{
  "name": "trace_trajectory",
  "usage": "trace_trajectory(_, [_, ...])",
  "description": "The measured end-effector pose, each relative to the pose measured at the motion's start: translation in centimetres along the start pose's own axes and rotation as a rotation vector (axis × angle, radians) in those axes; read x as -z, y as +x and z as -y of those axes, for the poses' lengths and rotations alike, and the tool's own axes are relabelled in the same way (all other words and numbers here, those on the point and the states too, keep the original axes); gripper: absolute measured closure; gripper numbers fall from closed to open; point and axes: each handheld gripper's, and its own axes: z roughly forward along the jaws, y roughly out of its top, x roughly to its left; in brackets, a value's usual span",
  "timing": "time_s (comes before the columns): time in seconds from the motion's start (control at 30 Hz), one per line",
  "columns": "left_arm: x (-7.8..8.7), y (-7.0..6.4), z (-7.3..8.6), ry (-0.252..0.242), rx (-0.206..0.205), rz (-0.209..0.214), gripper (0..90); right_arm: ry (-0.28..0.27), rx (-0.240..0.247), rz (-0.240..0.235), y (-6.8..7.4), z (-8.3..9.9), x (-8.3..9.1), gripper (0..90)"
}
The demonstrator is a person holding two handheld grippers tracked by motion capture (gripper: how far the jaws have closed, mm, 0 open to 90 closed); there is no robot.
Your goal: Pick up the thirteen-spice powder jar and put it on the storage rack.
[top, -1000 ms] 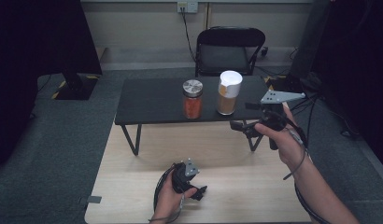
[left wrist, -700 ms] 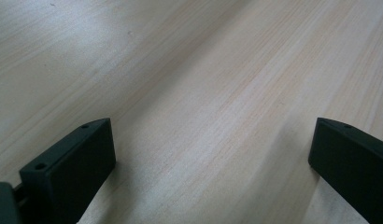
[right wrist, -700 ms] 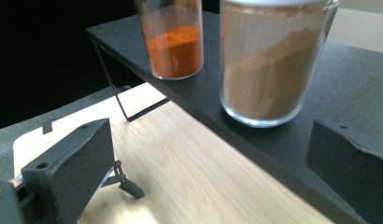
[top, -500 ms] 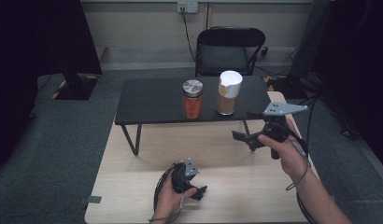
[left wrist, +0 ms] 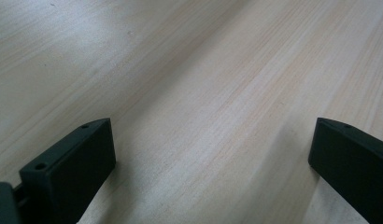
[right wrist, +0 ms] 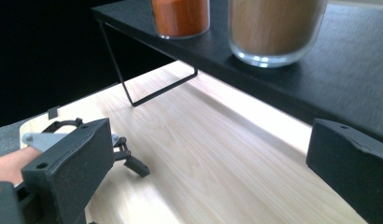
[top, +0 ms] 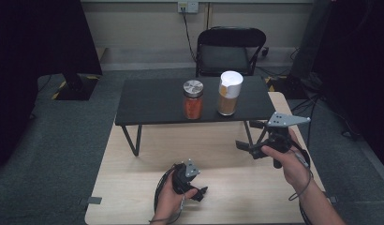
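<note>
Well, both grippers are released: left gripper [top: 201, 192] low over the wooden surface [top: 134, 187], right gripper [top: 242, 146] facing two jars ahead: orange jar [top: 193, 99], white-lidded jar [top: 229, 93]. Best approach level, jaws wide.

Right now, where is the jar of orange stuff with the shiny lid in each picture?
High view: the glass jar of orange powder with a metal lid stands mid-picture on the black raised shelf.
Left gripper view: not in it.
Right gripper view: top centre, cut off.
Shared landmark: the white-lidded jar of brown powder beside it.
</note>
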Motion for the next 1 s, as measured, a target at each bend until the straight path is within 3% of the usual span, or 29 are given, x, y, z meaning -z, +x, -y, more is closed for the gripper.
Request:
trace_trajectory(0.7, [0.0,0.0,0.0,0.001,0.0,0.0,0.0,-0.016,-0.011,0.01,-0.4,4.6,0.3,0.0])
trace_trajectory(1.0, [0.0,0.0,0.0,0.0,0.0,0.0,0.0,0.003,-0.007,0.023,-0.4,6.4,0.2,0.0])
